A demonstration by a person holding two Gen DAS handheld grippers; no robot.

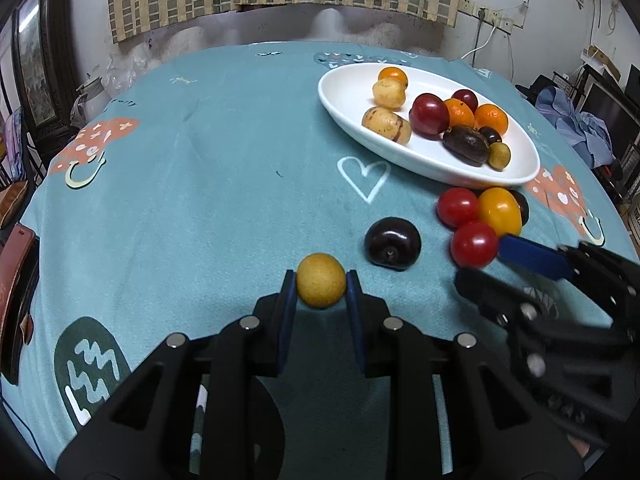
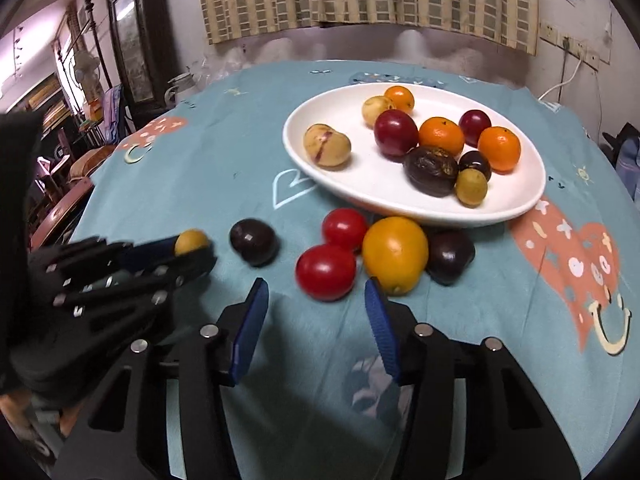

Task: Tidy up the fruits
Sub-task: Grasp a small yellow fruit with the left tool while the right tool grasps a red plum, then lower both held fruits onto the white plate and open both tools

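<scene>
My left gripper (image 1: 321,285) is shut on a small round yellow fruit (image 1: 321,280), low over the teal tablecloth; the right wrist view shows that left gripper (image 2: 192,250) and the yellow fruit (image 2: 191,241) at the left. My right gripper (image 2: 316,294) is open, its blue pads apart on either side of a red tomato (image 2: 326,272) just ahead of the tips, not pressing it. Beside it lie a second red tomato (image 2: 345,227), an orange-yellow fruit (image 2: 395,254) and a dark plum (image 2: 451,257). Another dark plum (image 2: 253,242) lies between the grippers. A white oval plate (image 2: 360,196) holds several fruits.
The plate (image 1: 400,152) sits at the far right of the table, with the loose fruits against its near rim. A dark case (image 1: 20,280) lies at the table's left edge. Chairs and furniture stand beyond the left side, a curtain and wall behind.
</scene>
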